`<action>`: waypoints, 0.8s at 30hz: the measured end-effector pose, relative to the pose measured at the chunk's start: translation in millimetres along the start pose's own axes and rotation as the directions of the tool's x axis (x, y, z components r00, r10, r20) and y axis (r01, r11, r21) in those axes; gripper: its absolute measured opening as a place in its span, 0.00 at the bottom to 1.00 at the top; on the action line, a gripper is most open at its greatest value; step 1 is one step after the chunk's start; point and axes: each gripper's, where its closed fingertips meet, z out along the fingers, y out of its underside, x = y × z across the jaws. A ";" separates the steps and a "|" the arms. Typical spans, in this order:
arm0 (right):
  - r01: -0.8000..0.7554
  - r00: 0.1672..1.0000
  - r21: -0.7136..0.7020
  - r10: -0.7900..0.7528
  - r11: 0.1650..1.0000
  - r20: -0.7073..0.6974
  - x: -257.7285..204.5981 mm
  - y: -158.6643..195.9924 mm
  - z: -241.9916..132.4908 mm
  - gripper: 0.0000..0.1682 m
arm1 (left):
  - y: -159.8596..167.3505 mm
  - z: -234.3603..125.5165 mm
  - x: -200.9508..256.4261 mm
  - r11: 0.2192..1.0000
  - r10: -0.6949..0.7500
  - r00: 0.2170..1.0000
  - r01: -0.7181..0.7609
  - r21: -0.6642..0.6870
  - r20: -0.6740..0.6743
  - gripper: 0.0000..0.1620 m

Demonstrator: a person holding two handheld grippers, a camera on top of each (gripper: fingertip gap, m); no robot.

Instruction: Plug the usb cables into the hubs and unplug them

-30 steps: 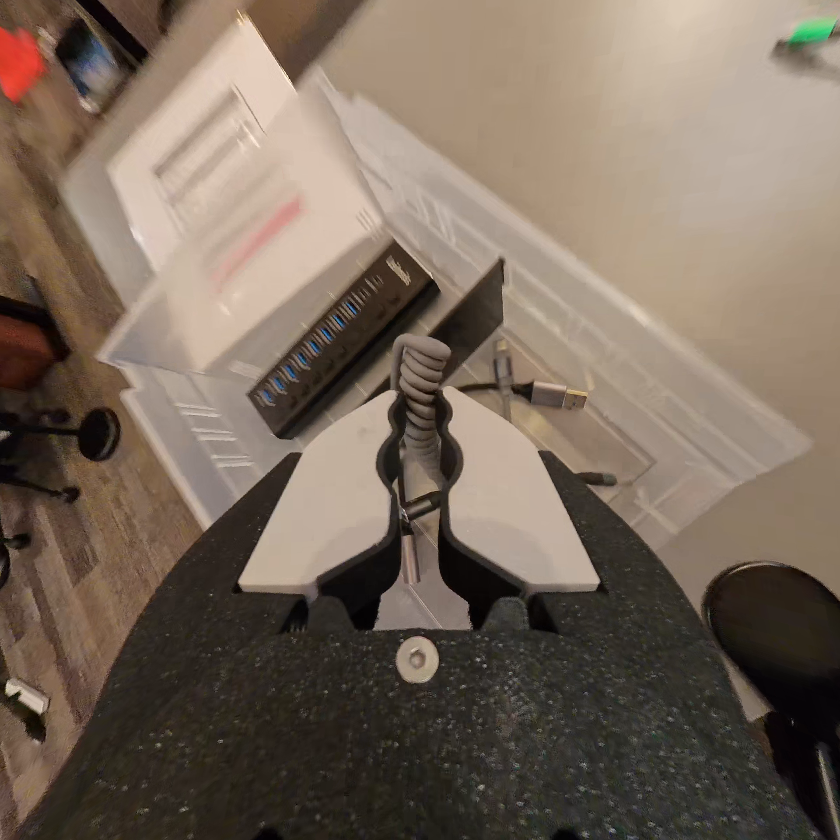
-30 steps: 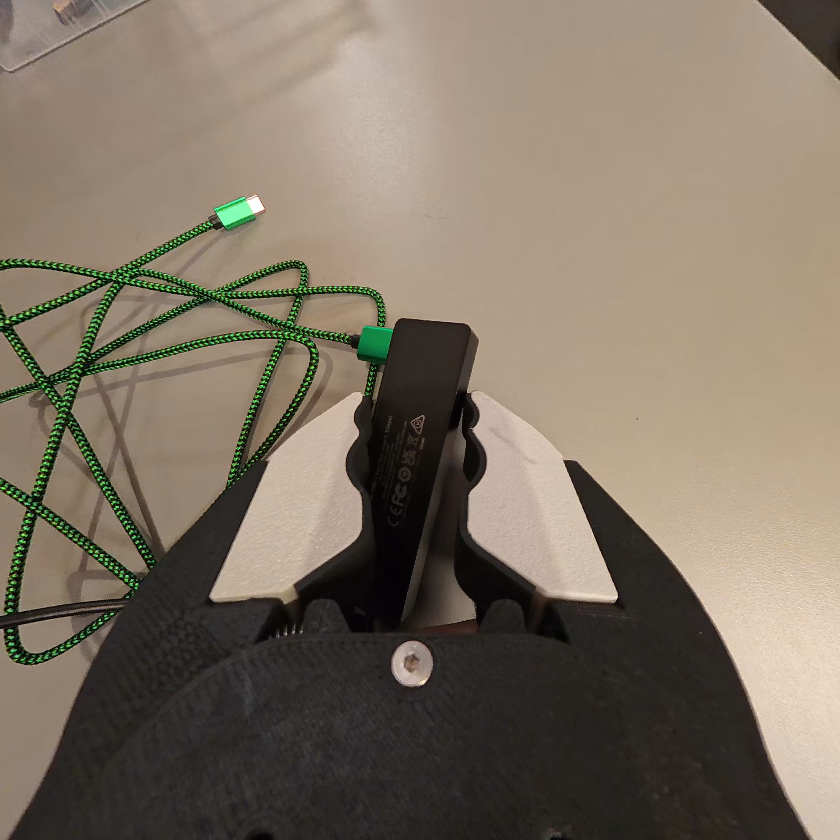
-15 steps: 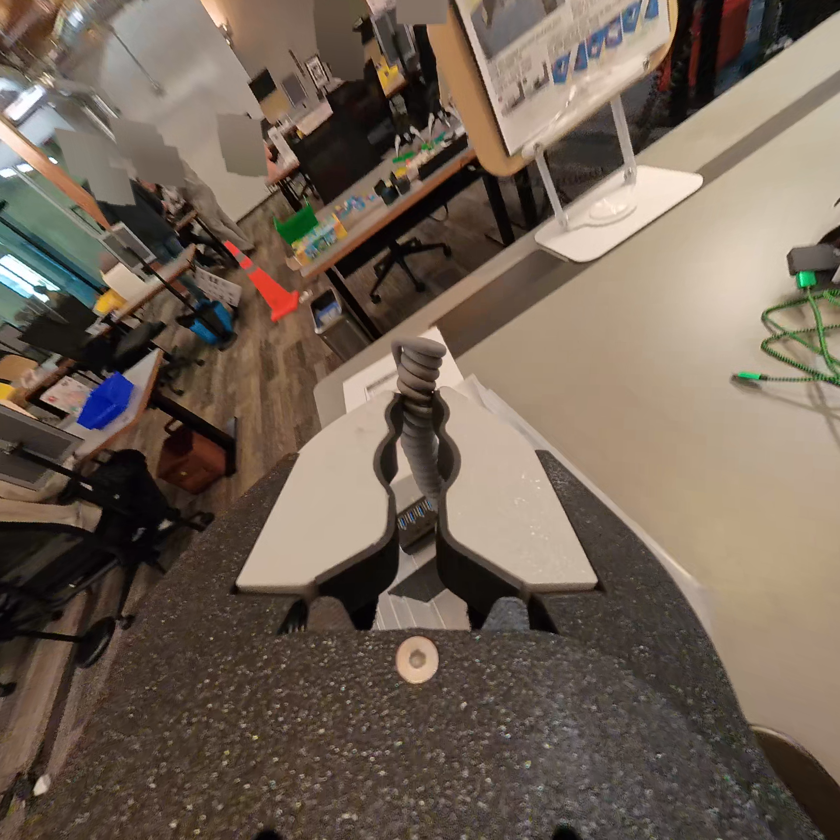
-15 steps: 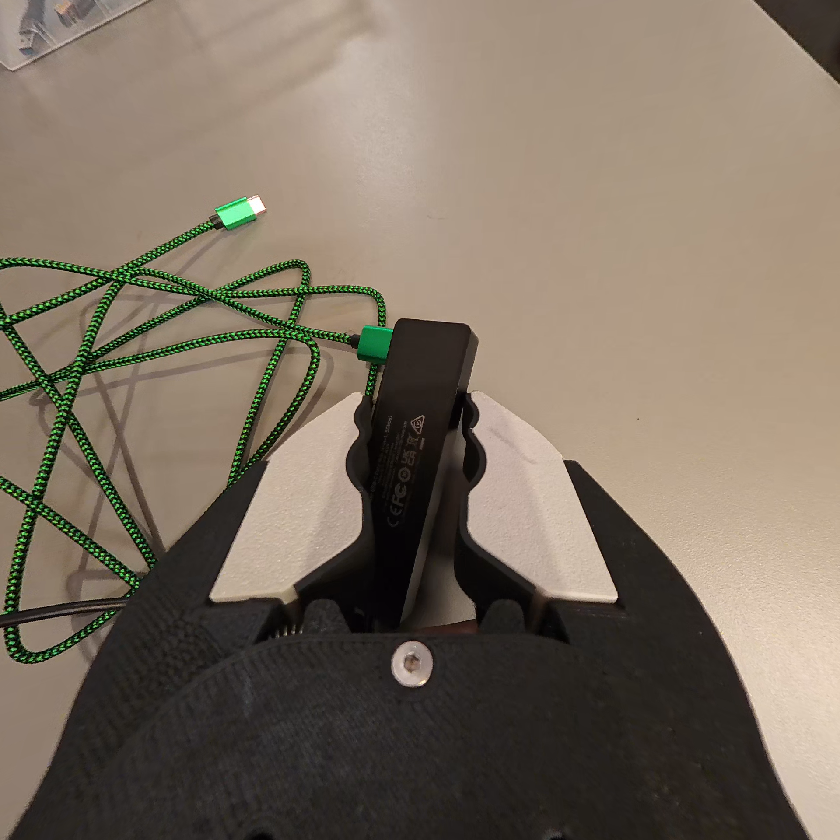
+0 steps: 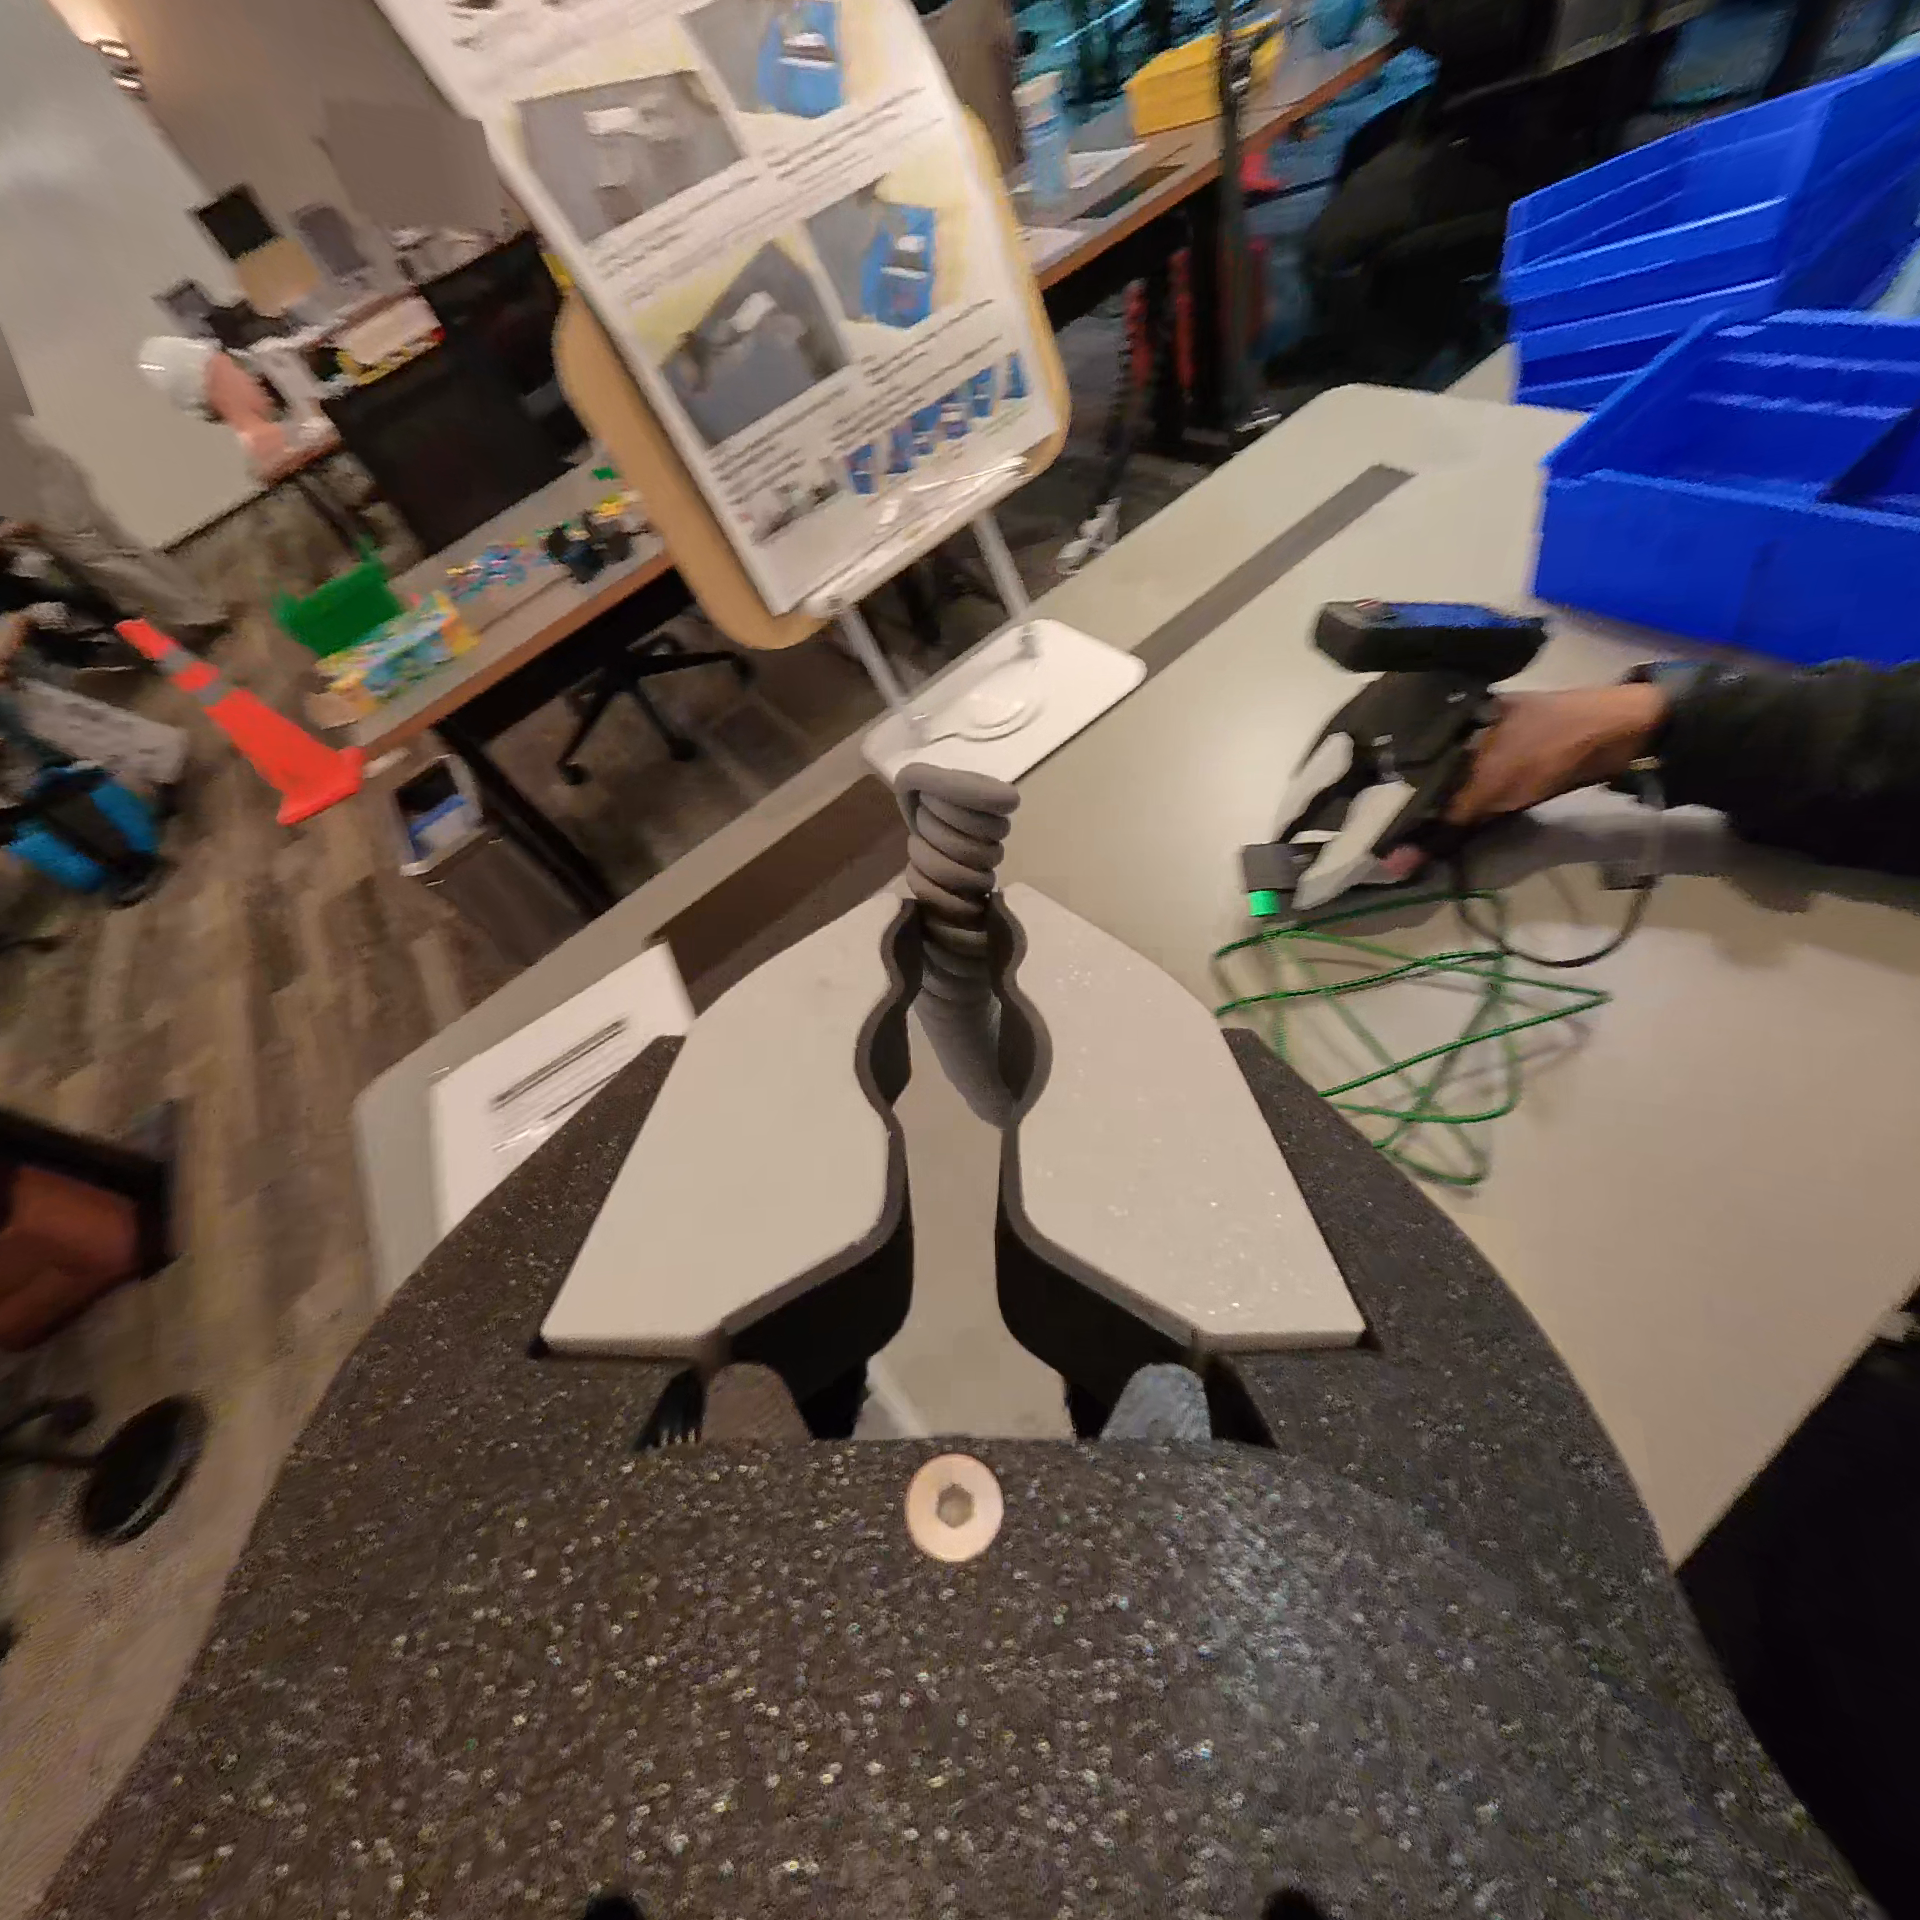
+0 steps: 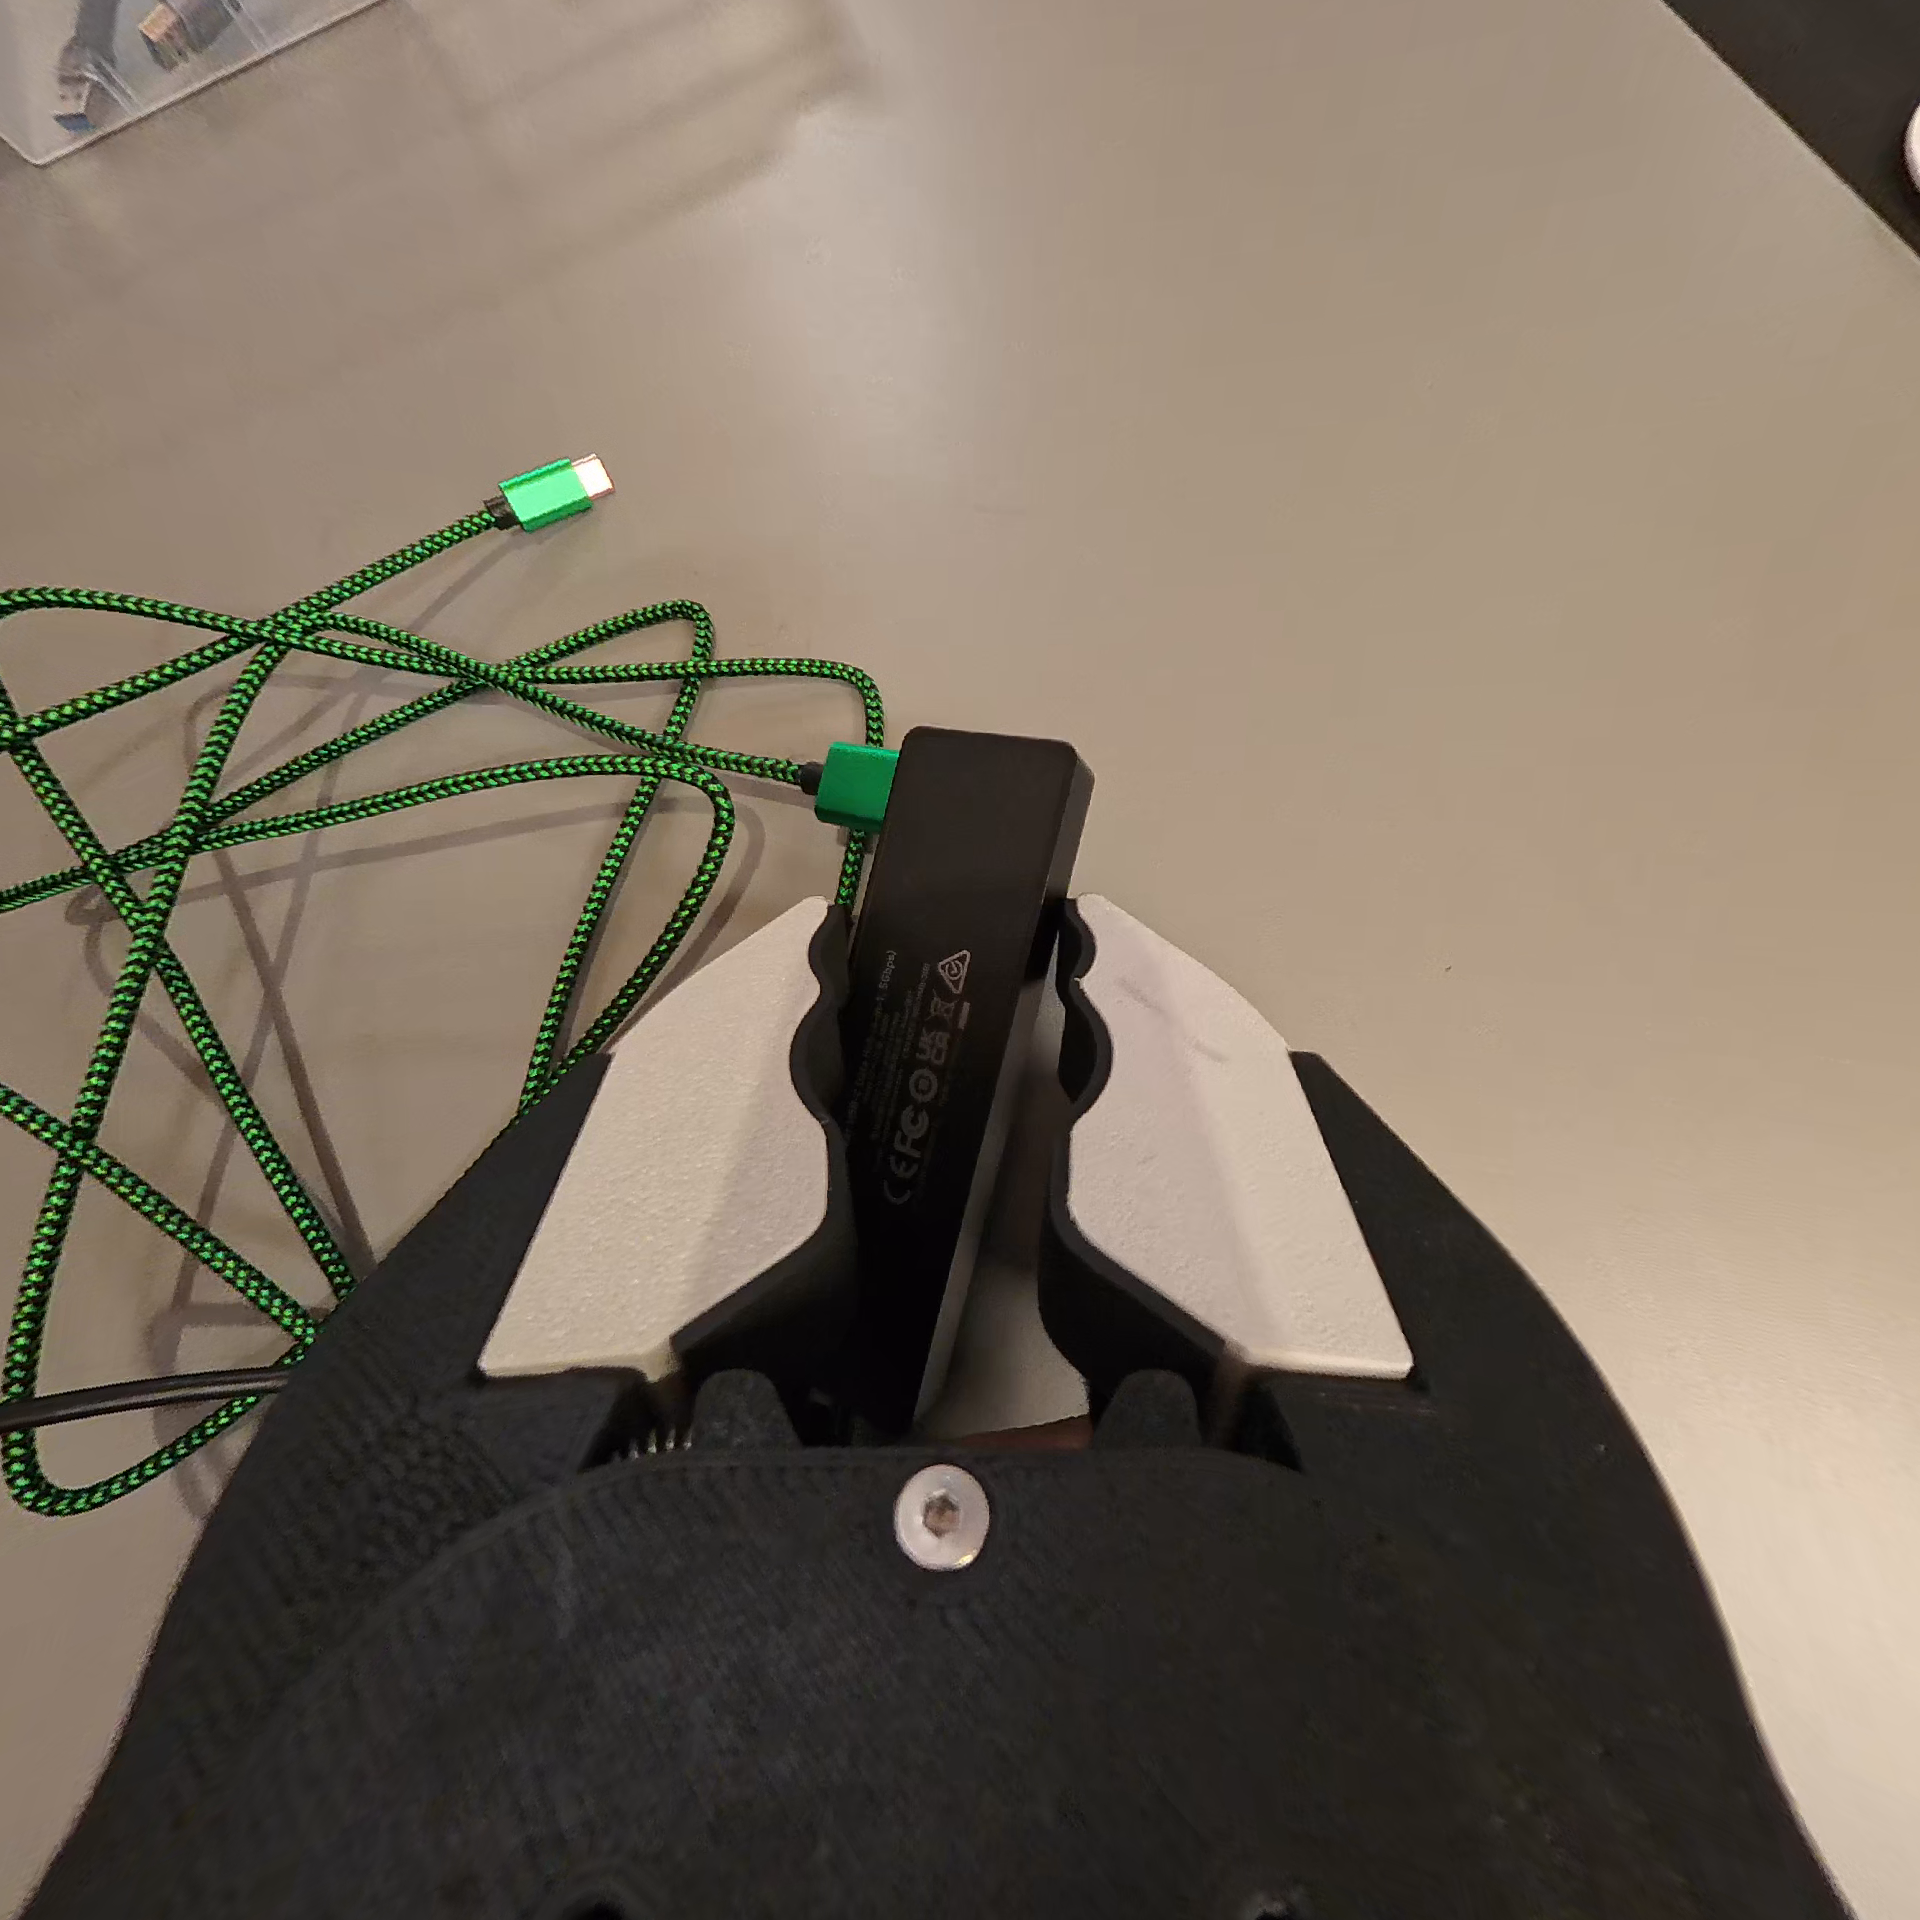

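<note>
My left gripper is shut on a grey coiled cable, which sticks up past the fingertips, held above the table. My right gripper is shut on a slim black hub, held just over the table. A green plug sits in the hub's left side. Its green braided cable lies in loose loops on the left, with the free green connector lying unplugged. The left wrist view shows the right gripper farther off, held by a hand, with the green cable below it.
Blue bins stand at the table's far right. A sign board on a white base stands at the far edge. A white box lies at the left corner. A clear box holds more cables. My right fingertips sit around 45 cm from my left ones. The left gripper is farther from the free green connector, some 35 cm, than the right, some 12 cm.
My left gripper has lifted away from the clear bin with the multi-port hub and swung right, still holding the coiled cable. The right gripper and its hub have not moved.
</note>
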 end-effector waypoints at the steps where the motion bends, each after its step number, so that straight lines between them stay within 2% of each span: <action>1: 0.013 1.000 0.012 -0.012 1.000 -0.006 -0.2 -1.6 -0.9 0.23 | -0.1 9.8 11.8 1.000 -0.017 0.999 0.018 0.010 -0.048 0.07; 4: 0.076 0.997 0.067 -0.074 0.995 -0.037 -1.3 -10.0 -6.7 0.22 | 5.9 44.0 42.3 0.997 -0.069 0.982 0.074 0.026 -0.178 0.07; 8: 0.154 0.986 0.154 -0.142 0.976 -0.088 -2.8 -26.8 -23.0 0.20 | 24.4 100.5 73.0 0.991 -0.132 0.939 0.129 -0.031 -0.318 0.07; 11: 0.154 0.987 0.238 -0.136 0.959 -0.089 -5.7 -40.3 -38.5 0.20 | 40.0 149.7 94.0 0.987 -0.164 0.899 0.147 -0.072 -0.406 0.07; 17: 0.120 0.991 0.373 -0.131 0.920 0.003 -27.5 -63.2 -59.5 0.21 | 66.6 234.5 125.3 0.960 -0.278 0.819 0.226 -0.163 -0.502 0.07; 20: 0.104 0.991 0.324 -0.126 0.940 0.048 -35.8 -58.7 -46.9 0.24 | 72.6 257.2 137.8 0.956 -0.295 0.791 0.242 -0.169 -0.536 0.07; 22: 0.110 0.992 0.247 -0.124 0.963 0.040 -34.6 -48.1 -33.8 0.30 | 73.0 263.4 141.9 0.955 -0.296 0.780 0.256 -0.150 -0.552 0.07; 24: 0.115 0.993 0.181 -0.118 0.977 0.008 -28.9 -38.7 -22.5 0.30 | 72.5 264.8 143.9 0.951 -0.302 0.766 0.280 -0.129 -0.568 0.07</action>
